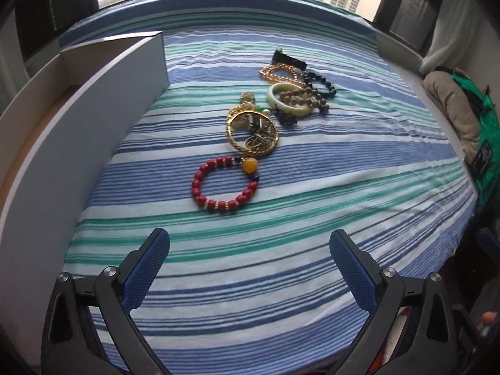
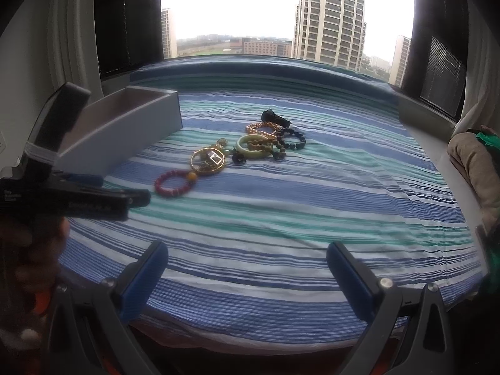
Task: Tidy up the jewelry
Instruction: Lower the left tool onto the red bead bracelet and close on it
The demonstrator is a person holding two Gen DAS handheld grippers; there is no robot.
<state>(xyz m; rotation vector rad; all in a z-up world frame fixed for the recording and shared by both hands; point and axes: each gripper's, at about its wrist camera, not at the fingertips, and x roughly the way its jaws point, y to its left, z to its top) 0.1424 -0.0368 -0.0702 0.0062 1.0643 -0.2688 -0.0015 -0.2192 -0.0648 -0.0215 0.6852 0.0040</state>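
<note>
Striped cloth covers the surface. White box stands at its left, uncovered. Jewelry lies mid-cloth, outside the box: gold bangle, red bead bracelet nearest me. My left tool and right tool hover spread wide, empty.

Striped blue-green cloth under scattered bracelets, a red bead bracelet, an open white box.
</note>
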